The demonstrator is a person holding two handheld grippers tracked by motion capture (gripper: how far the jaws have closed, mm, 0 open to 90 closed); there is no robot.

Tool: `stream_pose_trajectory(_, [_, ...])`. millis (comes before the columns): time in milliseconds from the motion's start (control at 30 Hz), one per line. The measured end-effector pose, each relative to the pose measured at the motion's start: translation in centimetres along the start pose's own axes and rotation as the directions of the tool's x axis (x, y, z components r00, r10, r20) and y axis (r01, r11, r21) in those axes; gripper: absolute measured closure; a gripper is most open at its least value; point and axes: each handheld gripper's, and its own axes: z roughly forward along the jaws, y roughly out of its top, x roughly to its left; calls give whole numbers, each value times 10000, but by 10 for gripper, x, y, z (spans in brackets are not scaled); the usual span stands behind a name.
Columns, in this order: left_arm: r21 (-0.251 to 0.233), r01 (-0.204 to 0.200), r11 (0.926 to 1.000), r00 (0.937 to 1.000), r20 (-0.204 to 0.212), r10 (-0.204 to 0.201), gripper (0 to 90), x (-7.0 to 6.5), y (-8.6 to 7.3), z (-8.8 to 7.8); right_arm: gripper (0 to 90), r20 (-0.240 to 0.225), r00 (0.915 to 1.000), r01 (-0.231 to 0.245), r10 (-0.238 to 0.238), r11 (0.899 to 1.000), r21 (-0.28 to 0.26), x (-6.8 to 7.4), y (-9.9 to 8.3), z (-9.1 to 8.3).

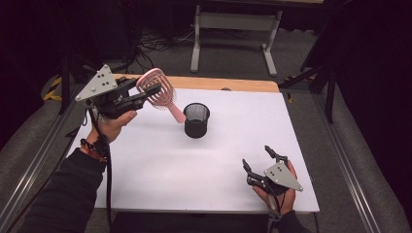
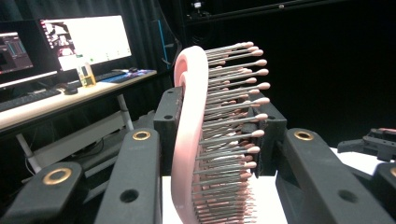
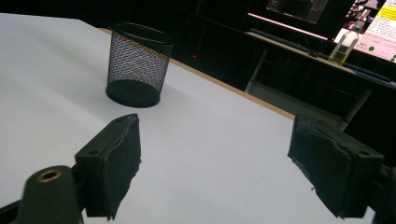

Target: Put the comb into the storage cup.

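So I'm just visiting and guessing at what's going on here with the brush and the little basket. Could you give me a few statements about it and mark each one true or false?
1. The left gripper holds the pink hairbrush by its head. True.
2. The hairbrush already stands inside the black mesh cup. False: it is held in the air to the left of the cup, handle slanting down toward the rim.
3. The right gripper has its jaws apart with nothing between them. True.
4. The mesh cup lies tipped on its side. False: it stands upright on the white table.
5. The right gripper rests near the table's front right corner. True.
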Motion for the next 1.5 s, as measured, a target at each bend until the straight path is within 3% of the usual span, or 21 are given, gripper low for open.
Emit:
stream_pose_trajectory(667, [79, 128, 9999, 9998, 157, -129, 634, -2, 13, 55, 144, -289, 9994, 200, -195, 9997, 162, 9, 1, 3])
stream_pose_trajectory(1100, [693, 251, 9973, 9996, 107, -259, 634, -3, 2, 94, 150, -497, 9988, -32, 39, 9999, 144, 8, 1, 4])
stream_pose_trajectory(1500, [1135, 512, 9922, 9985, -275, -484, 634, 7, -13, 109, 152, -579, 9983, 16, -6, 9998, 178, 9, 0, 5])
